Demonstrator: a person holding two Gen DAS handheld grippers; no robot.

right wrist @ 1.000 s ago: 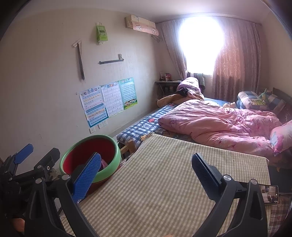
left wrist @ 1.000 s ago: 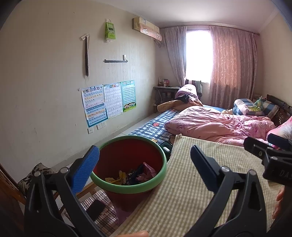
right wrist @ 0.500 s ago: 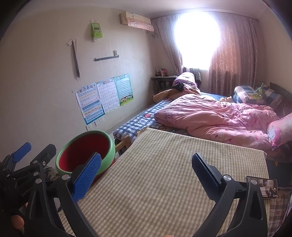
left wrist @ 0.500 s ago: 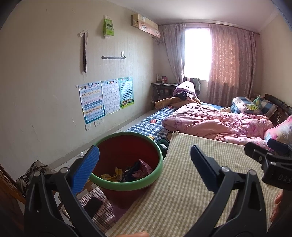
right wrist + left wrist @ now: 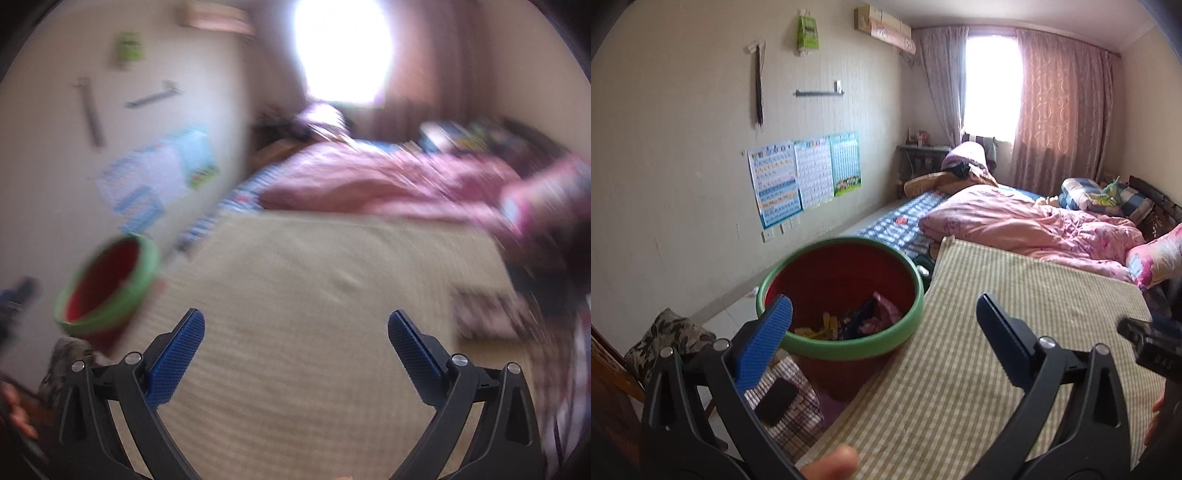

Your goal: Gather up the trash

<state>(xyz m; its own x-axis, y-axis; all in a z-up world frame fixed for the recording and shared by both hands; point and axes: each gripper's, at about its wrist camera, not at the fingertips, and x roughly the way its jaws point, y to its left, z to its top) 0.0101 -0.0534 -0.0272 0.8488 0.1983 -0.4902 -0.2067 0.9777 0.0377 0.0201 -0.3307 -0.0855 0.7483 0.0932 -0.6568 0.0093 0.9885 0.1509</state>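
Red bin with a green rim (image 5: pixel 839 295), just beside the left edge of the checked tablecloth (image 5: pixel 1015 332), standing lower than the tabletop. Inside, a small heap of wrappers (image 5: pixel 857 321): yellow, pink and dark scraps at the bottom. No loose trash visible on the cloth in either view. Left gripper (image 5: pixel 882 325) spread wide and empty, hanging over the table corner next to the bin. Right gripper (image 5: pixel 295 339) likewise spread and empty, above the middle of the cloth; that view heavily blurred, bin (image 5: pixel 107 288) off to its left. Beyond the table, a bed with a pink quilt (image 5: pixel 1027 225), posters (image 5: pixel 805 177) on the wall.

Probably the close of collecting, or a search for the next piece. Next move calls for scanning table, floor and bed edge for leftover scraps, then closing on one and carrying it to the bin.
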